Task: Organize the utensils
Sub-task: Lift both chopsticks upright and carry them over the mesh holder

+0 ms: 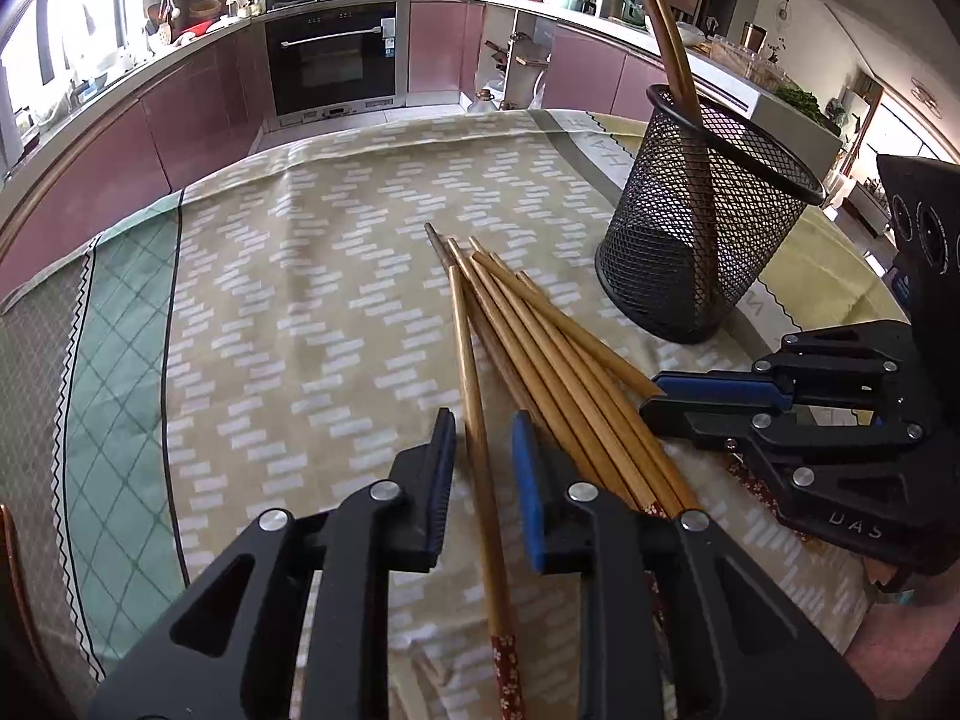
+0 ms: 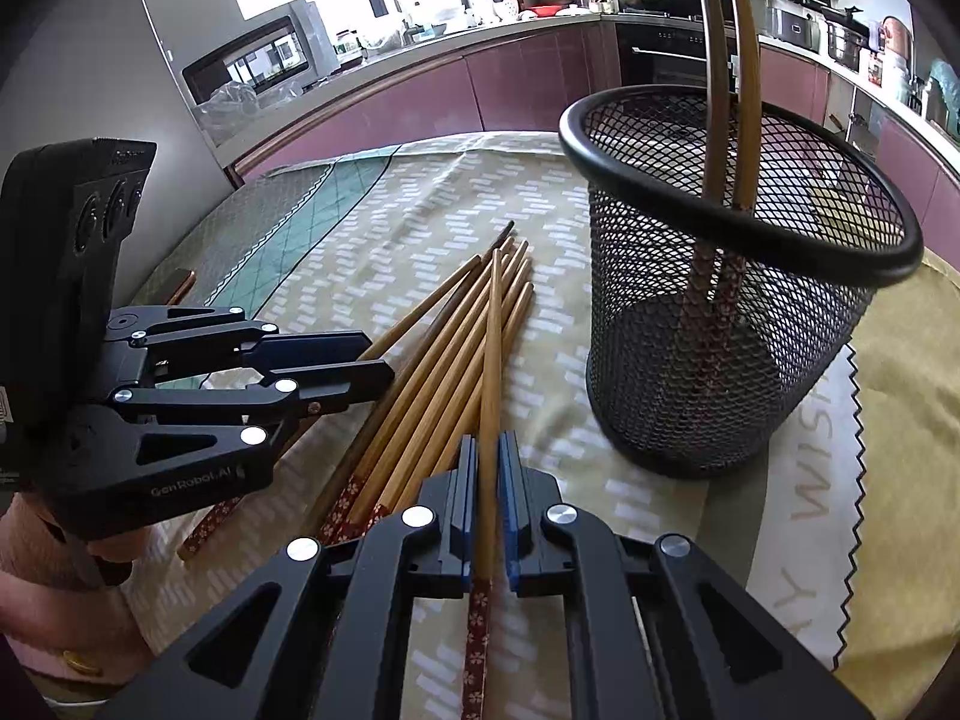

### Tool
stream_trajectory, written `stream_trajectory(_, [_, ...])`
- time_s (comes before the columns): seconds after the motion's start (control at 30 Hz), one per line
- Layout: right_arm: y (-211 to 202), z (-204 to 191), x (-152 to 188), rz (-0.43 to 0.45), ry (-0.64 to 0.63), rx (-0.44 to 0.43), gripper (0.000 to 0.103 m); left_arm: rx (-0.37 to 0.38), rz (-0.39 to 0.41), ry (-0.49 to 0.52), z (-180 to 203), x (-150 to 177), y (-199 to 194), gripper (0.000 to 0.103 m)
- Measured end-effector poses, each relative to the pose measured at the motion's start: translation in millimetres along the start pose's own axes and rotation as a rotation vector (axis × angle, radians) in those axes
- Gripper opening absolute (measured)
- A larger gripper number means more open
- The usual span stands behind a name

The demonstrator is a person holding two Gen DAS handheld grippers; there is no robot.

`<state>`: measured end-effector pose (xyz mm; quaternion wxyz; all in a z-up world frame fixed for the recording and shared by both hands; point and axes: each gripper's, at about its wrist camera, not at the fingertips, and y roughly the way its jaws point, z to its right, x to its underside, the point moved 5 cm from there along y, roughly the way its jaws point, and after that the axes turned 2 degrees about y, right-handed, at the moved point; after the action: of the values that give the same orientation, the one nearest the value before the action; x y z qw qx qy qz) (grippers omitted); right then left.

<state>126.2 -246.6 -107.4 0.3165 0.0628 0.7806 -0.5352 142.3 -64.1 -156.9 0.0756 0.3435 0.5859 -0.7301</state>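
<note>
**Two chopsticks upright in black wire-mesh cup (image 2: 738,324)**

Floral-handled ends down, leaning on rim. Right gripper (image 2: 487,468) narrowed onto single bamboo chopstick (image 2: 491,360) over loose bamboo pile (image 1: 540,348). Left gripper (image 1: 480,450) wide, low, straddling one stick without touching. Beneath: beige patterned tablecloth (image 1: 300,300); behind: pink kitchen cabinets (image 1: 198,114), built-in black oven (image 1: 333,60).
</note>
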Motion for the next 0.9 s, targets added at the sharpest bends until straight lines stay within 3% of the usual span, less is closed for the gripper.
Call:
stream_trajectory(0.13, [-5.9,-0.5,0.5,0.02,0.004,-0.008,0.006,-0.017,0.0,-0.02,-3.0,0.7,-0.3,0.009])
stream_trajectory(0.43, [-46.8,-1.2,-1.4,0.118,-0.016,-0.04,0.006,0.019,0.051,-0.042,-4.2,-1.5,-29.7,0.008])
stream_trajectory(0.9, [-111.1,13.8,-15.8,0.283,0.032,-0.11,0.006,0.202,0.246,-0.04,11.6,-34.2,-114.4,0.008])
